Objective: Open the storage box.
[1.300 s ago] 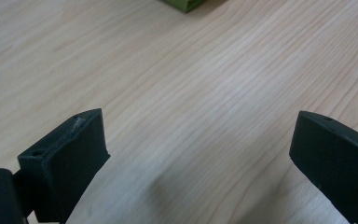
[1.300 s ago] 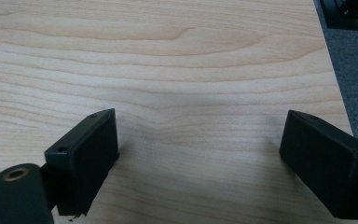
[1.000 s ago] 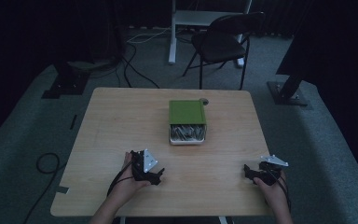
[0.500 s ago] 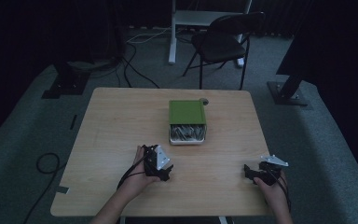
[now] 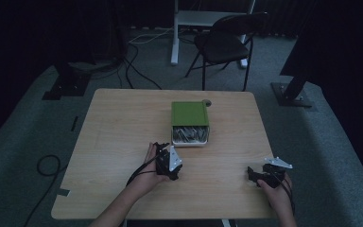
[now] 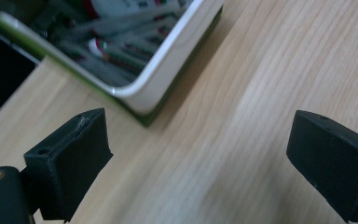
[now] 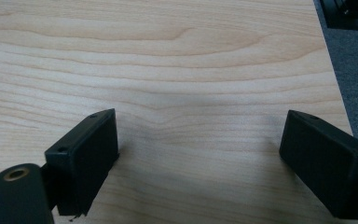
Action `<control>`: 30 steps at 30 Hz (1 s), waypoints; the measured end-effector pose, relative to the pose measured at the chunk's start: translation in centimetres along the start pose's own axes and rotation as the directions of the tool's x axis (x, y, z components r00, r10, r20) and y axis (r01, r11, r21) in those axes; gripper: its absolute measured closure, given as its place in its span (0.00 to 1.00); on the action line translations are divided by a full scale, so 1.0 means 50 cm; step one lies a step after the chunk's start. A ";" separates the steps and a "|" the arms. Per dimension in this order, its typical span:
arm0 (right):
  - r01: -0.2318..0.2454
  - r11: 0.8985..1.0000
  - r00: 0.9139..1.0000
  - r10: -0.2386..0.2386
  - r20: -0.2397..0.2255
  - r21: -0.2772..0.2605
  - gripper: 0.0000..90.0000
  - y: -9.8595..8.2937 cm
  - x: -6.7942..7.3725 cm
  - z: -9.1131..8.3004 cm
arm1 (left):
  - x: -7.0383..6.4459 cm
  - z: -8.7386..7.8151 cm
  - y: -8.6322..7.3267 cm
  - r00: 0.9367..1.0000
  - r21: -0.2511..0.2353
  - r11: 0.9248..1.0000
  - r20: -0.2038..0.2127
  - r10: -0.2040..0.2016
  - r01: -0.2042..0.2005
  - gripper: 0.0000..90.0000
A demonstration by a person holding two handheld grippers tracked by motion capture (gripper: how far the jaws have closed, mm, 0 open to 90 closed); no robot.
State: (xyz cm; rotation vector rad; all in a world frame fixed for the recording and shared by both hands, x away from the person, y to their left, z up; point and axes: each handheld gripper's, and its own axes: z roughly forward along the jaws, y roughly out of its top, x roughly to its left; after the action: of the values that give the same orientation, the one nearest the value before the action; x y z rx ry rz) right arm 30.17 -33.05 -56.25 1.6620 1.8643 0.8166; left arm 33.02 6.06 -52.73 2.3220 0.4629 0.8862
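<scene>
Left gripper (image 6: 200,154) spread wide, empty, near tin (image 6: 168,74); probably light, stiff, slippery; best gripped across its rim.

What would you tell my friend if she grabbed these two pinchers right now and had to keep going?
Left gripper: open, holding nothing, close in front of the box, jaws pointed at its near white corner.
Right gripper: open, holding nothing, resting low over bare table near the right edge, away from the box.
Box: green lid, white tray sticking out toward the person, packed with small tubes. It sits mid-table.
Done: nothing gripped yet.
Left: probably take hold of the box or the tubes with the left gripper; the right one is free to help.
</scene>
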 end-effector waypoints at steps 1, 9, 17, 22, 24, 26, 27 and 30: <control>0.000 1.000 1.000 0.000 0.000 0.000 0.12 0.000 0.000 0.000 | -0.001 0.001 0.004 1.000 -0.005 1.000 0.002 0.016 -0.016 0.11; -0.011 1.000 1.000 0.011 -0.009 -0.004 0.12 0.000 -0.002 -0.001 | 0.001 0.018 0.020 0.997 -0.007 0.998 -0.030 0.068 -0.068 0.17; -0.010 1.000 1.000 0.010 -0.007 -0.003 0.12 0.000 -0.002 0.000 | 0.003 0.037 0.027 0.989 -0.002 0.992 -0.077 0.129 -0.129 0.28; -0.002 1.000 1.000 0.002 -0.002 0.000 0.12 0.000 -0.001 0.000 | 0.006 0.052 0.029 0.978 0.003 0.982 -0.086 0.190 -0.190 0.35; -0.005 1.000 1.000 0.005 -0.004 -0.001 0.12 0.000 -0.001 0.000 | 0.009 0.058 0.029 0.971 0.009 0.976 -0.093 0.219 -0.219 0.38; -0.006 1.000 1.000 0.006 -0.004 -0.001 0.12 0.000 -0.001 0.000 | 0.012 0.063 0.028 0.966 0.006 0.971 -0.100 0.237 -0.237 0.47; -0.005 1.000 1.000 0.005 -0.004 -0.001 0.12 0.000 -0.001 0.000 | 0.013 0.066 0.027 0.964 0.005 0.969 -0.108 0.245 -0.246 0.47; -0.002 1.000 1.000 0.002 -0.003 0.000 0.12 0.000 -0.001 0.000 | 0.013 0.073 0.027 0.955 -0.001 0.961 -0.106 0.276 -0.277 0.53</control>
State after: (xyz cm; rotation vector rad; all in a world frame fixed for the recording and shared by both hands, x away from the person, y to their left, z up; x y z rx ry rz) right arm 30.19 -33.09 -56.24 1.6638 1.8648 0.8212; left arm 36.16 3.85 -53.72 2.3703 0.1730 1.1436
